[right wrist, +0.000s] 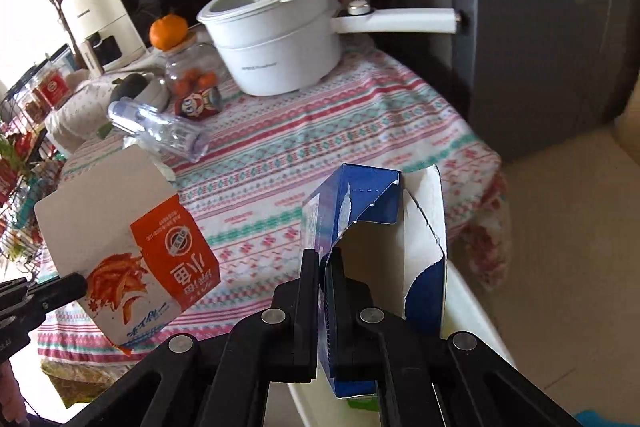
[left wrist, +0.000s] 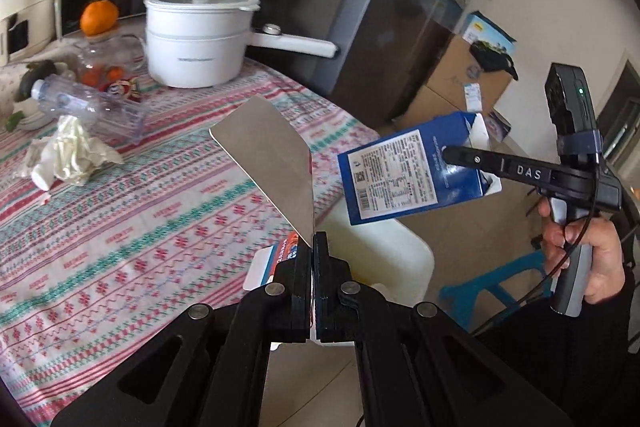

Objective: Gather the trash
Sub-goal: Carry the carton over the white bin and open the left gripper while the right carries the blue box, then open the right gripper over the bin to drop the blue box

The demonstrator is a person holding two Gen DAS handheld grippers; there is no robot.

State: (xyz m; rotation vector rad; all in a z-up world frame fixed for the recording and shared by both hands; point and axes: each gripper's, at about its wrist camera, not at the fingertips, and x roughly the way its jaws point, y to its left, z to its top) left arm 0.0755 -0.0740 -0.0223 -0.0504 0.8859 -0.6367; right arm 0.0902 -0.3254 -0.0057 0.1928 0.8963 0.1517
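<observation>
Both boxes are held clear of the striped tablecloth point(left wrist: 120, 227) above a white bin point(left wrist: 384, 247) at lower centre, presumably for dropping: the left gripper point(left wrist: 312, 247) is clamped tight on a flap of the orange box point(right wrist: 152, 267), and the right gripper point(right wrist: 322, 267) is pinched shut on the torn wall of the blue box point(left wrist: 404, 175). The left wrist view alone shows the blue box's printed label, the person's hand point(left wrist: 588, 255) and crumpled tissue point(left wrist: 72, 155) at left. The right wrist view alone reveals the orange box's printed face, while an empty bottle point(right wrist: 160, 131) still lies at upper left.
</observation>
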